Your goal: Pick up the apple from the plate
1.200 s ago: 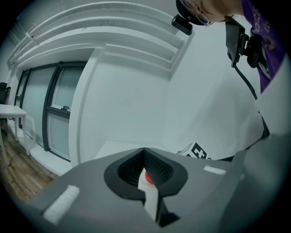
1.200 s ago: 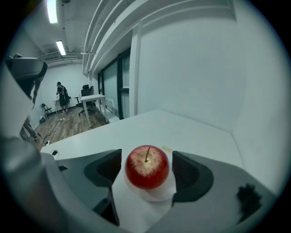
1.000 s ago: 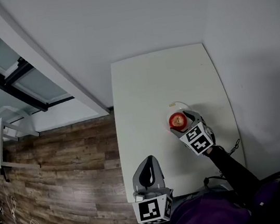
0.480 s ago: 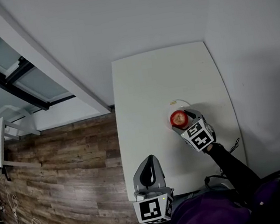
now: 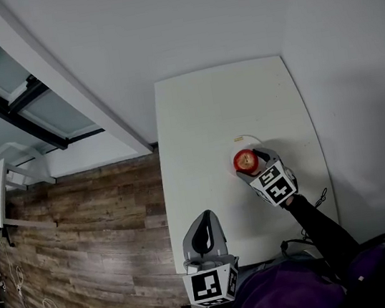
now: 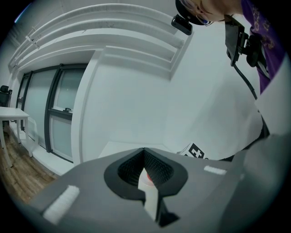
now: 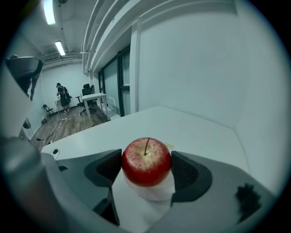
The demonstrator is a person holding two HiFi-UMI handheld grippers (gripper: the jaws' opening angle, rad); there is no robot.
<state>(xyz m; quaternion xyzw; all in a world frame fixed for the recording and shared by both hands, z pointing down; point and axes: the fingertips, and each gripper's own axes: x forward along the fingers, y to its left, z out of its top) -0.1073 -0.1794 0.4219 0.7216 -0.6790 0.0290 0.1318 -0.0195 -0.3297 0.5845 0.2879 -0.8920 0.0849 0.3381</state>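
A red apple (image 5: 244, 161) (image 7: 146, 161) sits on a small white plate (image 5: 246, 138) (image 7: 152, 195) at the right side of the white table (image 5: 200, 112). My right gripper (image 5: 248, 163) (image 7: 146, 167) reaches in from the near side. Its two dark pads press on the apple's left and right flanks, so it is shut on the fruit. The plate shows just under the apple. My left gripper (image 5: 203, 218) (image 6: 144, 157) hovers at the table's near edge, shut and holding nothing. A sliver of red (image 6: 146, 178) shows through its thin slit.
A white wall runs along the table's far and right sides. Wood floor (image 5: 83, 239) lies to the left, with glazed doors (image 5: 18, 105) beyond. A cable (image 5: 321, 202) hangs by the table's near right corner.
Almost nothing differs. The right gripper stays round the apple on the plate and has edged slightly forward. The left gripper has not moved.
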